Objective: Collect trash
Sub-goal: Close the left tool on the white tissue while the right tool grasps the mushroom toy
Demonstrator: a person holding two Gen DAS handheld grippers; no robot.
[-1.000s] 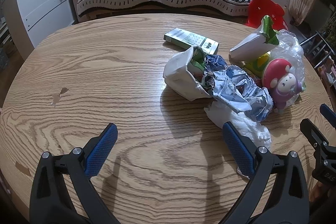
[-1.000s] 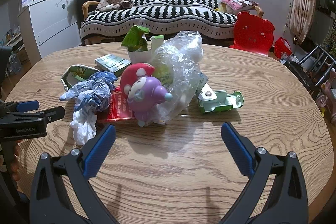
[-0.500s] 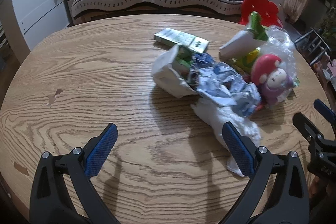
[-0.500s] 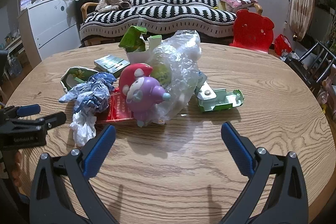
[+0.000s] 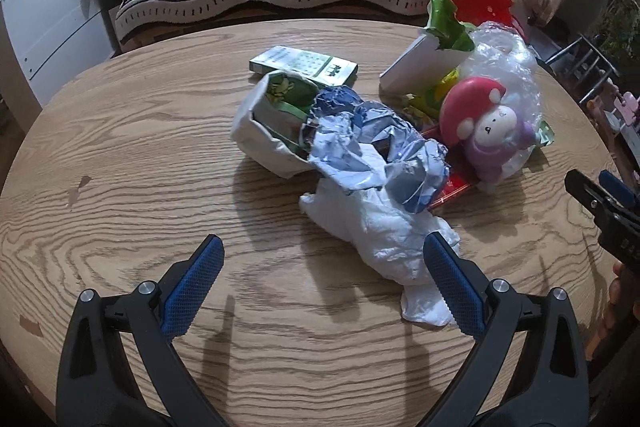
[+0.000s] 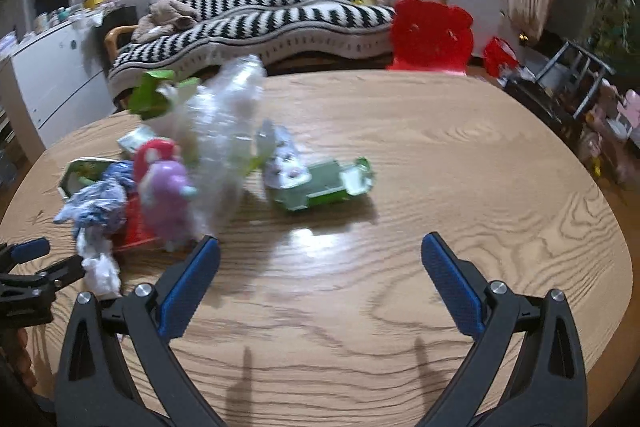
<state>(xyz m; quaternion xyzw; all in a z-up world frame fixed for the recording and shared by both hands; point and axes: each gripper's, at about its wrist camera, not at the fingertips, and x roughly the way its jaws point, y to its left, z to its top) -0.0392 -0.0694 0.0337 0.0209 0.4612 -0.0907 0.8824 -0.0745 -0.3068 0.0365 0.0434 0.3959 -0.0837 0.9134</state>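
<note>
Presently both sets of jaws stand wide apart and grip nothing. The left gripper (image 5: 320,259) faces a crumpled white tissue wad (image 5: 380,231) lying on the round wooden table (image 5: 140,155). The wad sits just ahead of the jaws and toward the right-hand one, its near tail touching or passing under that finger (image 5: 450,283); which cannot be told. Its long axis runs from far-left to near-right, oblique to the jaw opening. The right gripper (image 6: 320,269) has only bare table between its jaws; the nearest item, a flattened green carton (image 6: 320,183), lies ahead and well apart.

Judgement: the left gripper is nearer the tissue and better placed.

Limits: the right wrist view is motion-blurred. A crumpled blue-and-silver wrapper (image 5: 376,151) overlaps the tissue's far end, hiding that boundary. No bin is visible.
</note>
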